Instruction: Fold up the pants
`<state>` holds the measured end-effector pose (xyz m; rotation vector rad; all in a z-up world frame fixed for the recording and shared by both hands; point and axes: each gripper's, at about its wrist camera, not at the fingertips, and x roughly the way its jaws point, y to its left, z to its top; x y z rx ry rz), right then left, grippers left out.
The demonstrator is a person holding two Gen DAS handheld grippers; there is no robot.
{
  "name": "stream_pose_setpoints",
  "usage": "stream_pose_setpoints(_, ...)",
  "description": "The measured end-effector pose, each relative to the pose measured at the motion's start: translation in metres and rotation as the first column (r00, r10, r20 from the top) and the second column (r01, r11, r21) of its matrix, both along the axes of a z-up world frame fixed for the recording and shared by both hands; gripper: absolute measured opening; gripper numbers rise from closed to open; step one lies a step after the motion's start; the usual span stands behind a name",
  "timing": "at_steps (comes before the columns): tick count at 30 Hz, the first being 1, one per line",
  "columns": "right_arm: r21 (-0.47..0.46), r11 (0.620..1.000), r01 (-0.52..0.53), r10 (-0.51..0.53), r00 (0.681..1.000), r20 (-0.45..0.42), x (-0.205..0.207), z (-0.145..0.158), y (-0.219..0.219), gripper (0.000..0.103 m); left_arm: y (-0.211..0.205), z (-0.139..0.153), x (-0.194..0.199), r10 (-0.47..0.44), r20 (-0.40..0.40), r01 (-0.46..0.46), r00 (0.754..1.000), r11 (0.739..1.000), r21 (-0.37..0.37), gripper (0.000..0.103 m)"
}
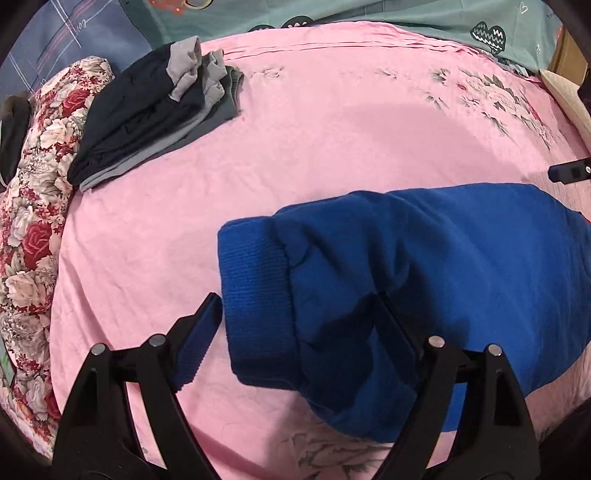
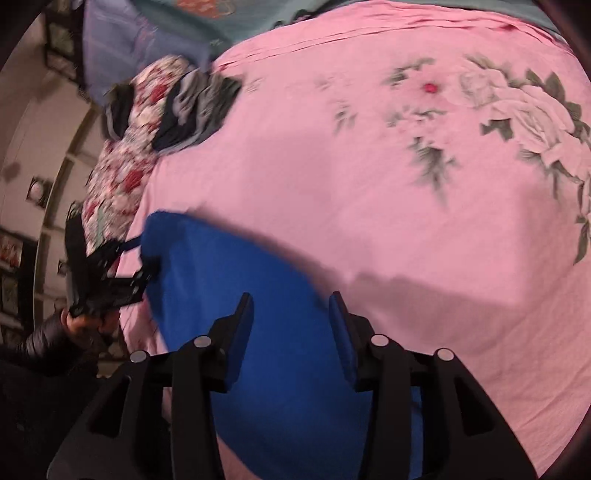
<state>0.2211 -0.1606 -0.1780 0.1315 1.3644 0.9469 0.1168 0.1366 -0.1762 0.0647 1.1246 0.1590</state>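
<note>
Indoors, pink bedsheet (image 1: 332, 129), blue pants (image 1: 424, 258), both tools released, floral quilt (image 1: 40, 155)

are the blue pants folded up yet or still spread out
Folded, at least partly: the blue pants lie as a thick doubled bundle on the pink sheet, ribbed cuff at one end. Whether the fold is finished, cannot tell.

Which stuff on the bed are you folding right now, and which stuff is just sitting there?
Part of the job:
- blue pants, on the pink bedsheet
- left gripper, open over the ribbed cuff
- right gripper, open above the blue cloth

Just lying about:
- folded dark and grey clothes
- floral quilt
- teal heart-print fabric
</note>
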Motion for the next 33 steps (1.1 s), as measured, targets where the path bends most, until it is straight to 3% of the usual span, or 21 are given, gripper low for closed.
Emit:
stream_pose_setpoints(4,-0.050,0.989,-0.136,0.131,0.986,-0.106,0.010,-0.024,0.017,0.044,0.008,-0.008,0.002,0.039,-0.013,-0.039,0.999,0.998,-0.041,0.092)
stream_pose_setpoints(10,0.162,0.915,-0.371,0.400,0.889,-0.222,0.000,-0.013,0.030,0.045,0.012,-0.019,0.005,0.104,-0.050,-0.107,0.993,0.991,-0.080,0.094)
stream_pose_setpoints(12,0.171,0.903,-0.394,0.425,0.876,-0.229,0.000,-0.014,0.031,0.045,0.011,-0.021,0.007,0.112,-0.063,-0.116,0.992,0.990,-0.074,0.095)
stream_pose_setpoints(16,0.146,0.917,-0.370,0.397,0.877,-0.272,0.013,-0.038,0.030,0.045,0.010,-0.023,0.011,0.127,-0.088,-0.133,0.988,0.989,-0.071,0.097)
stream_pose_setpoints(21,0.263,0.869,-0.420,0.490,0.802,-0.340,0.001,-0.050,0.035,0.049,0.011,-0.025,0.013,0.137,-0.113,-0.145,0.984,0.987,-0.062,0.099)
stream_pose_setpoints(24,0.326,0.868,-0.374,0.479,0.803,-0.353,0.001,-0.054,0.044,0.053,0.010,-0.026,0.016,0.142,-0.122,-0.150,0.982,0.987,-0.054,0.100)
stream_pose_setpoints(28,0.426,0.867,-0.261,0.425,0.831,-0.357,0.009,-0.060,0.066,0.054,0.010,-0.026,0.020,0.148,-0.135,-0.155,0.980,0.987,-0.046,0.101)
stream_pose_setpoints(30,0.445,0.871,-0.206,0.380,0.857,-0.349,0.013,-0.062,0.070,0.054,0.010,-0.026,0.021,0.149,-0.139,-0.156,0.979,0.987,-0.041,0.101)
stream_pose_setpoints(33,0.469,0.877,-0.102,0.260,0.923,-0.285,0.025,-0.055,0.065,0.054,0.010,-0.025,0.023,0.144,-0.144,-0.151,0.979,0.988,-0.036,0.101)
